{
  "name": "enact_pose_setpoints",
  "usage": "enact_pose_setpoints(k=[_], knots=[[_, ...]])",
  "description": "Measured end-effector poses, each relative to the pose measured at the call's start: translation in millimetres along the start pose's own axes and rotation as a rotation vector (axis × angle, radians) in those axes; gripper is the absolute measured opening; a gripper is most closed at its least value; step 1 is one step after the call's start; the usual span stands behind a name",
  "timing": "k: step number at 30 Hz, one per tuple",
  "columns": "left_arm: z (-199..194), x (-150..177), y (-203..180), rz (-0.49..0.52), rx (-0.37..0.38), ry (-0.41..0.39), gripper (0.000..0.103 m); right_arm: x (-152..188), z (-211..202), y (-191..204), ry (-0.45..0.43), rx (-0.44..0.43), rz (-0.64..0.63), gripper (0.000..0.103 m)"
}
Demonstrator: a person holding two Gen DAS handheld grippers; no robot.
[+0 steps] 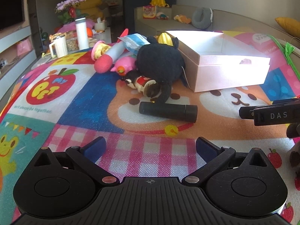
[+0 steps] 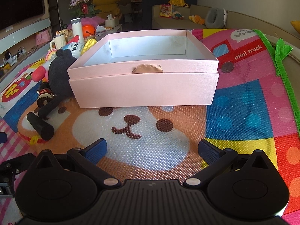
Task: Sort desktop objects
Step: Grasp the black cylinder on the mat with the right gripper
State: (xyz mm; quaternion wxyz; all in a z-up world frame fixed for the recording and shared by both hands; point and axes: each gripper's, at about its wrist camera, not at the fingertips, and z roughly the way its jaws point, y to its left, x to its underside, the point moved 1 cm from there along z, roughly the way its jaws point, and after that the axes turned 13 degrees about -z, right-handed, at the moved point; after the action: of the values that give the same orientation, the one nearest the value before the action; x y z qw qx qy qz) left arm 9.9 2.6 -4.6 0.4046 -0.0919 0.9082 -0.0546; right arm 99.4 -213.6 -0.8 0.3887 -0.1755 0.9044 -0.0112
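Toys lie heaped at the far left of the play mat (image 2: pixel 243 112), hard against the left wall of one pink box (image 2: pixel 144 88); we count one black plush (image 1: pixel 159 63), one black cylinder (image 1: pixel 167 110) lying on its side nearest to us, one small figure with a red-and-white middle (image 1: pixel 144 84) touching the plush, one pink toy with an orange beak (image 1: pixel 124 65), one rocket-shaped toy with a red nose (image 1: pixel 110 56), one yellow corn cob (image 1: pixel 166 40) and one blue-and-white packet (image 1: pixel 136 43); the box stands open-topped, and from the right wrist view we see nothing inside it, though its near wall hides the front of its floor; a half-round notch (image 2: pixel 147 69) marks that wall; open mat stretches between both tools and the box, and widely to the right of it, up to the green edging (image 2: pixel 283 60); our left tool (image 1: pixel 150 148) hangs above the checked patch, its fingers spread wide with nothing between them; our right tool (image 2: pixel 152 148) hangs above the bear face, likewise spread wide and empty; in the left view the right tool is cut off at the frame's right edge; the pile overlaps so much that items beneath the plush are hard to make out; we cannot tell whether a bench lies under the mat.
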Motion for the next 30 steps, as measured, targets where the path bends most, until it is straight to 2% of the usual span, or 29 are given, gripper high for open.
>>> enact_pose_setpoints(k=[9,12,13,17,21,24,26,29,30], knots=[[-1,-2,1,0.002,0.017,0.006,0.103,1,-2,3,0.007,0.015,0.001,0.103],[-5,-6,12,0.015,0.075,0.015,0.103,2,-7,7,-0.002,-0.036,-0.025,0.103],[-7,-9,18,0.005,0.073,0.007,0.103,3,-10,11,-0.009,-0.070,-0.040,0.103],[-15,-28,50,-0.062,-0.012,-0.073,0.103,0,-23,44,-0.070,-0.182,-0.126,0.103],[-20,-47,79,-0.137,-0.065,-0.122,0.103,-16,-23,74,-0.114,-0.205,-0.203,0.099],[-21,-50,88,-0.144,-0.072,-0.135,0.103,-31,-16,89,-0.106,-0.228,-0.258,0.097],[-23,-49,91,-0.139,-0.064,-0.144,0.103,-38,-13,92,-0.117,-0.161,-0.277,0.097],[-25,-47,95,-0.131,-0.066,-0.157,0.103,-43,-13,89,-0.151,-0.016,-0.248,0.095],[-24,-46,96,-0.132,-0.071,-0.159,0.103,-44,-15,86,-0.166,-0.010,-0.230,0.095]])
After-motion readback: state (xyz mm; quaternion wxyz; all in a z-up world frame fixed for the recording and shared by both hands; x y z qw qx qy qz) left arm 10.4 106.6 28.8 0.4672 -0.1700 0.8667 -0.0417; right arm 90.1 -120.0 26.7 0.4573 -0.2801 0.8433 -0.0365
